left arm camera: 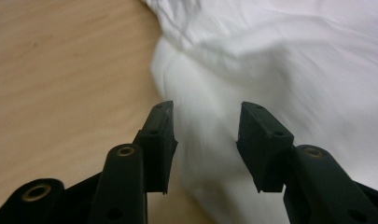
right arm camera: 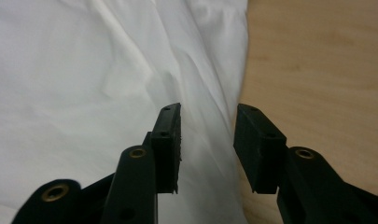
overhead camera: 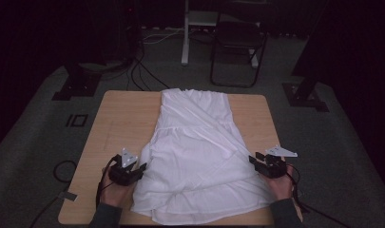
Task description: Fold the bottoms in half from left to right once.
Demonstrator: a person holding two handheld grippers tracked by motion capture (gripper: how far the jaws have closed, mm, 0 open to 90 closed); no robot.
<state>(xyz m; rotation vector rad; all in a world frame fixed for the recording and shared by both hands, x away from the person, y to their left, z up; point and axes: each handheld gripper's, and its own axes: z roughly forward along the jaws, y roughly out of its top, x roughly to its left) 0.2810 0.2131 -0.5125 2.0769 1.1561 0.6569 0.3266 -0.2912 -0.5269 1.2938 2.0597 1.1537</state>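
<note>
Item 1, left gripper (overhead camera: pixel 141 167): jaws parted, nothing between them, poised at the left side edge of the garment; in the left gripper view the gap (left arm camera: pixel 205 140) frames a soft bulge of cloth lying just ahead of the tips.

Item 2, white garment (overhead camera: pixel 199 156): spread lengthwise down the middle of the wooden table (overhead camera: pixel 119 118), narrow end far, wide hem near the person, a few creases across the waist, both side edges folded in slightly.

Item 3, right gripper (overhead camera: pixel 255 160): jaws likewise apart and empty, set at the right side edge; in the right gripper view (right arm camera: pixel 207 140) the cloth's border runs between the tips, with bare wood to the right.

Handling note: the step looks like taking matching side grips for a fold or a smoothing pull. Best done by pinching a single edge layer on each side level with each other, closing fully before lifting, and moving both hands together so the cloth stays square.
</note>
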